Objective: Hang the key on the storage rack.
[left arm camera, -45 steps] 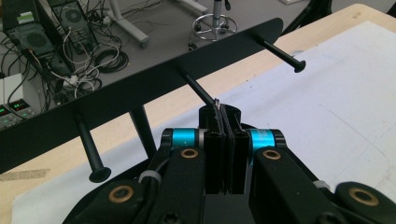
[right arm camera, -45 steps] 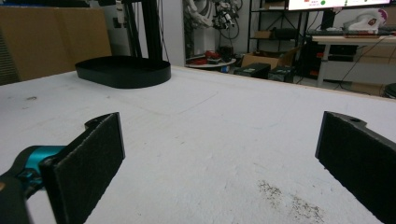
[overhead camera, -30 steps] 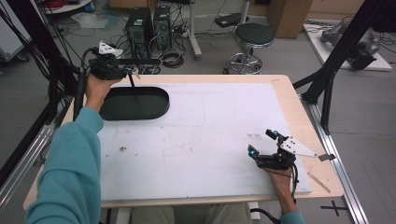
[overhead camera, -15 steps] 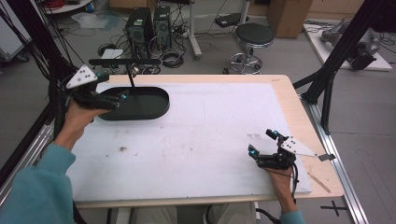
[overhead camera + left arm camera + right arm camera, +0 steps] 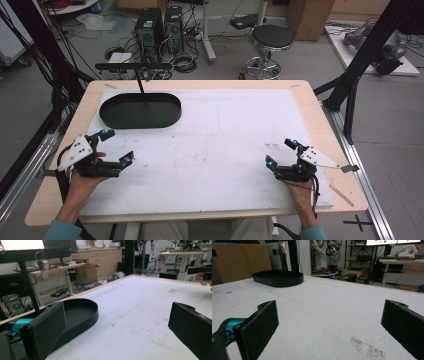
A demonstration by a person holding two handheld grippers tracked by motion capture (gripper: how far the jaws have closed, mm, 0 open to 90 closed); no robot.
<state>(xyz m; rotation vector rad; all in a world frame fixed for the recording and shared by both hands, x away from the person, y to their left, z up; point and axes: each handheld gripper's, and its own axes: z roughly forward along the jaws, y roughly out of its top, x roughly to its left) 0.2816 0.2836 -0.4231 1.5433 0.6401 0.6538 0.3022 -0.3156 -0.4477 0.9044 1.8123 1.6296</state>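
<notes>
Table (image 5: 320, 107) with white sheet (image 5: 225, 145) over wooden top. Black oval tray (image 5: 140, 110), shallow, empty, at far left of sheet, below black stand bar (image 5: 134, 66). Left gripper (image 5: 119, 148) held low at near left edge, jaws wide, nothing between. Right gripper (image 5: 280, 153) held low at near right, jaws wide, nothing between. Both well apart from tray.

Mat (image 5: 220, 145) centre open; black tray (image 5: 140, 111) far-left.
</notes>
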